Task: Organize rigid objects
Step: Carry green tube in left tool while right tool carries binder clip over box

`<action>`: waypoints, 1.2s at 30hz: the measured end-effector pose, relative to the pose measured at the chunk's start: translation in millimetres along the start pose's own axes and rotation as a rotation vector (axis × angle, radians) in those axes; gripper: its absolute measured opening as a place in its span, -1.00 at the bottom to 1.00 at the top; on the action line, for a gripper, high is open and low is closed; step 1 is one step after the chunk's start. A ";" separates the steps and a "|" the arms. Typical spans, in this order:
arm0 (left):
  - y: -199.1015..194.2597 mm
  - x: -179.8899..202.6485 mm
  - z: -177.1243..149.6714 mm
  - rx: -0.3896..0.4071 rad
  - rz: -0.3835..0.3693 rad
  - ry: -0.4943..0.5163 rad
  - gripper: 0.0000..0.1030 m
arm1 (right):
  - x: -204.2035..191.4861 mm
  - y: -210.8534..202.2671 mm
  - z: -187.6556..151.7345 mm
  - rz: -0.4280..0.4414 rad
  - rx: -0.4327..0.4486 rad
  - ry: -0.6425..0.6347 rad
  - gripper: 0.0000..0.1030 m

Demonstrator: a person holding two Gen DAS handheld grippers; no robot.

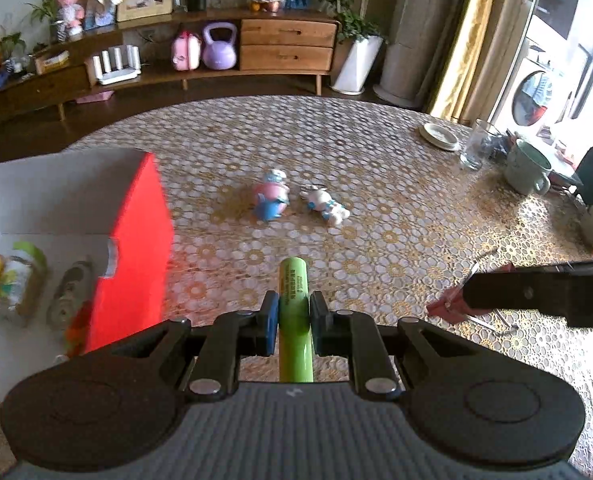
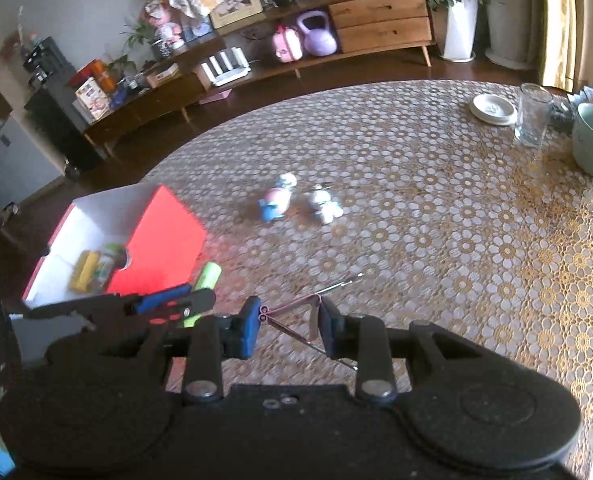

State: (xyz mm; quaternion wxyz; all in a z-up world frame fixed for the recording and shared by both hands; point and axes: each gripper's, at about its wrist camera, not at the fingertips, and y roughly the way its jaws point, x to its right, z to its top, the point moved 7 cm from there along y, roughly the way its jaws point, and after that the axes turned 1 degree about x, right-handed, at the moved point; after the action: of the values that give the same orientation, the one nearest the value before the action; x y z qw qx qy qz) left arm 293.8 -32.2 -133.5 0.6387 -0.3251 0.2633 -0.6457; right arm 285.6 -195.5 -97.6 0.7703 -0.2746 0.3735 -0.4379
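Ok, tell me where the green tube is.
The green tube is clamped in the left gripper, low centre of the left wrist view, beside the red box.
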 end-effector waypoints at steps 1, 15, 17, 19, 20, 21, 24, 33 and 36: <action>-5.7 -2.5 -0.1 0.001 0.006 -0.002 -0.68 | -6.9 -3.4 -2.5 0.001 -0.001 -0.014 -0.41; -73.1 -66.8 0.4 0.030 0.030 -0.019 -0.68 | -104.4 -23.2 -16.5 0.065 0.003 -0.168 -0.41; -80.3 -78.7 1.8 0.034 0.030 -0.027 -0.68 | -118.7 -23.6 -15.5 0.072 0.007 -0.188 -0.41; -87.1 -94.0 3.2 0.038 0.015 -0.049 -0.68 | -131.8 -21.8 -13.7 0.078 0.009 -0.205 -0.41; -89.7 -101.6 4.0 0.039 0.020 -0.057 -0.68 | -138.6 -20.6 -13.1 0.083 0.008 -0.214 -0.41; -91.9 -108.4 4.1 0.042 0.027 -0.061 -0.68 | -144.9 -19.4 -13.1 0.088 0.006 -0.222 -0.41; -97.2 -130.5 6.4 0.051 0.051 -0.073 -0.68 | -164.2 -13.5 -12.1 0.098 0.002 -0.254 -0.41; -98.6 -197.1 10.1 0.051 0.120 -0.109 -0.68 | -215.3 6.3 -8.8 0.141 -0.014 -0.316 -0.41; -94.9 -216.5 11.9 0.049 0.149 -0.108 -0.68 | -226.4 18.3 -6.2 0.139 -0.020 -0.327 -0.41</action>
State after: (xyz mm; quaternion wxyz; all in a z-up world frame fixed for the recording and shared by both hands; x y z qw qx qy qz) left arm 234.8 188.6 -72.1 0.7062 -0.3232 0.2361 -0.5840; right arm 212.7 11.7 -39.0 0.8464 -0.3236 0.2655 -0.3294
